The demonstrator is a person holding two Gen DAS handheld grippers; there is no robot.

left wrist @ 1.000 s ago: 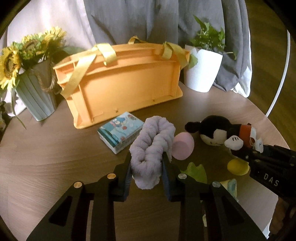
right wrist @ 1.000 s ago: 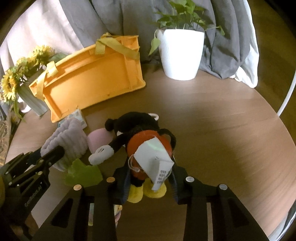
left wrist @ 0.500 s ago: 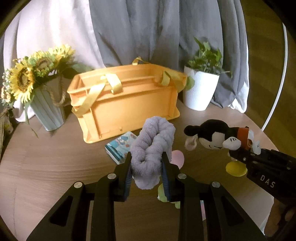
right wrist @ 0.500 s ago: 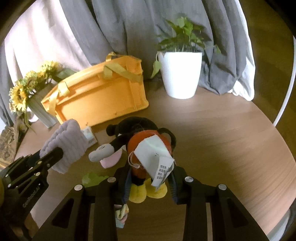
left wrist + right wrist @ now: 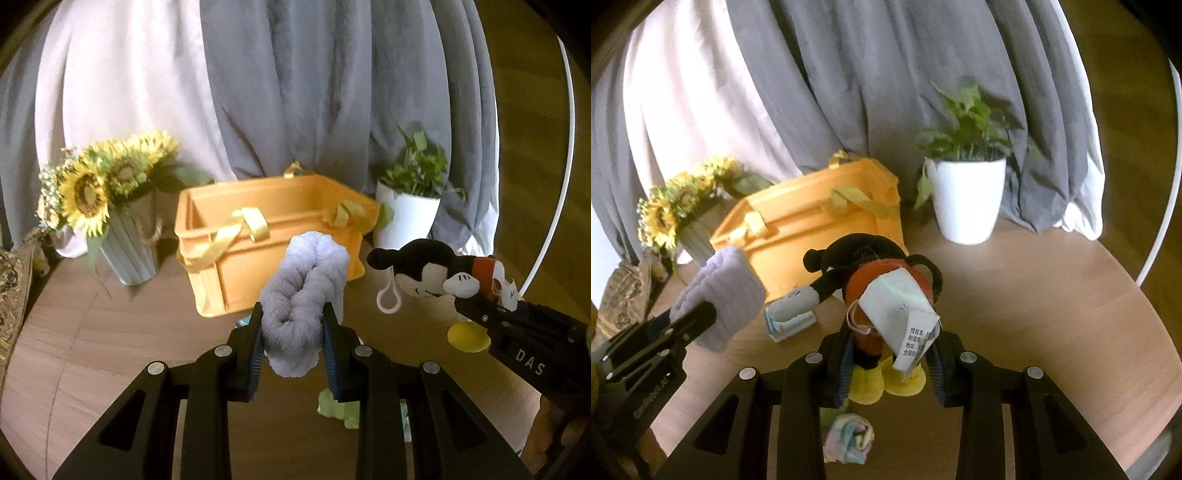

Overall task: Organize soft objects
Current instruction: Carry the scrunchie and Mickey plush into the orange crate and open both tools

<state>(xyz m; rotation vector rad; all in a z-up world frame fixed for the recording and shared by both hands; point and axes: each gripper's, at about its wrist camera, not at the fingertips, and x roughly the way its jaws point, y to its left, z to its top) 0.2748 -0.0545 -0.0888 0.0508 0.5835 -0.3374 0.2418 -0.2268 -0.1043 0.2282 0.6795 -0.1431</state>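
Note:
My left gripper (image 5: 293, 347) is shut on a lavender fluffy twisted towel (image 5: 303, 295) and holds it in the air in front of the orange basket (image 5: 266, 236). My right gripper (image 5: 890, 354) is shut on a black mouse plush (image 5: 875, 280) with red shorts, yellow feet and a white tag, also lifted above the table. The plush (image 5: 428, 269) and the right gripper (image 5: 517, 332) show at the right of the left wrist view. The towel (image 5: 720, 291) shows at the left of the right wrist view, and the basket (image 5: 812, 229) stands behind it.
A sunflower vase (image 5: 122, 229) stands left of the basket, a white potted plant (image 5: 410, 218) right of it. A small tissue pack (image 5: 790, 321), a green soft piece (image 5: 340, 410) and a pastel cloth (image 5: 849, 439) lie on the round wooden table (image 5: 1052, 314). Grey curtains hang behind.
Both grippers have risen off the table with their objects, the towel and the plush. The view now looks across at the basket instead of down on it.

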